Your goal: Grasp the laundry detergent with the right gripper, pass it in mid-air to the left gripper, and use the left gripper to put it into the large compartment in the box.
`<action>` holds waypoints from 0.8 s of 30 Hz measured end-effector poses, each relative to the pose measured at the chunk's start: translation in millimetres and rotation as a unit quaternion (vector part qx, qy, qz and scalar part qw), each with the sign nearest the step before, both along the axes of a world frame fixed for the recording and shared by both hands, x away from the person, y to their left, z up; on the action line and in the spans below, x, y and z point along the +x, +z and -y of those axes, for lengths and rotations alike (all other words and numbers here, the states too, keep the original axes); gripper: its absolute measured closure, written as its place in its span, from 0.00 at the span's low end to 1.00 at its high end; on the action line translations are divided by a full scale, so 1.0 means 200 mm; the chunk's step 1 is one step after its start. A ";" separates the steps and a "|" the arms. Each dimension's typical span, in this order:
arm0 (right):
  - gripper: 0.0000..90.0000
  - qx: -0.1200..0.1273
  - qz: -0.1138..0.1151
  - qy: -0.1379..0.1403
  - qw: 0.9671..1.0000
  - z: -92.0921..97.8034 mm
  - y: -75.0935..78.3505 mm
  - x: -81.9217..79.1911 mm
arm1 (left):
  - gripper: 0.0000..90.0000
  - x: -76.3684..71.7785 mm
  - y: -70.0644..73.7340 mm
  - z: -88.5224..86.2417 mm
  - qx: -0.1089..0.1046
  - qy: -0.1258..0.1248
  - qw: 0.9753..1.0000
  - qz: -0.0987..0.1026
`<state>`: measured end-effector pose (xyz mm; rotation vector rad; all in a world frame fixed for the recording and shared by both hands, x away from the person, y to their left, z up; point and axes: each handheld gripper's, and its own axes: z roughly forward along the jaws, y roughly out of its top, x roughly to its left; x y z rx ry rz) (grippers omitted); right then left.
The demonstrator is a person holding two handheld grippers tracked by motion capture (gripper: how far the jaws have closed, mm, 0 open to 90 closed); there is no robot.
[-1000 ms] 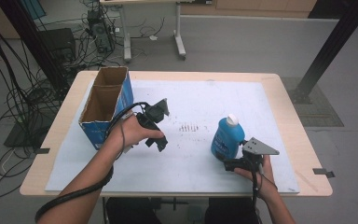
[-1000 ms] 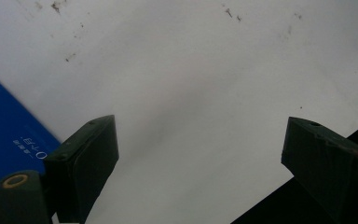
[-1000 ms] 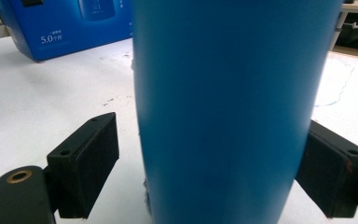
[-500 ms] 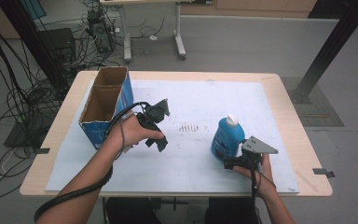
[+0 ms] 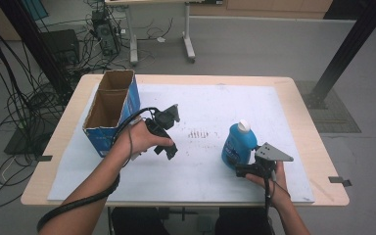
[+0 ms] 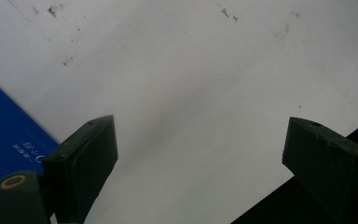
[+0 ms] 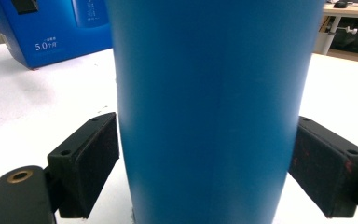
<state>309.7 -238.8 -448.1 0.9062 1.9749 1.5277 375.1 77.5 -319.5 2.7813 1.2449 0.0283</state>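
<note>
On the desk (image 5: 298, 122) lies a mat (image 5: 215, 107) that covers most of its top. A cardboard box (image 5: 111, 111) stands on the mat's left part, reaching toward the far edge, its open top up. Just right of the box, nearer the person, the left claw (image 5: 170, 131) hangs over the mat with nothing between its jaws. A bottle (image 5: 238, 145) stands upright on the right part of the mat, well apart from the box. The right claw (image 5: 238, 166) sits on the bottle's near side, its jaws flanking the bottle's lower body (image 7: 214, 112). A second table (image 5: 152, 5) stands on the floor (image 5: 274, 44) behind the desk.
</note>
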 end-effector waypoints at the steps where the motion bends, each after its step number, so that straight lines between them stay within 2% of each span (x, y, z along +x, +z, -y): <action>1: 0.15 0.000 -0.001 0.000 1.000 0.00 0.00 0.00 | 0.12 0.00 0.00 0.00 0.000 0.000 1.000 0.000; 24: 0.15 0.005 -0.003 -0.003 1.000 0.00 -0.01 0.01 | 0.12 0.00 0.00 0.01 -0.001 -0.002 1.000 0.000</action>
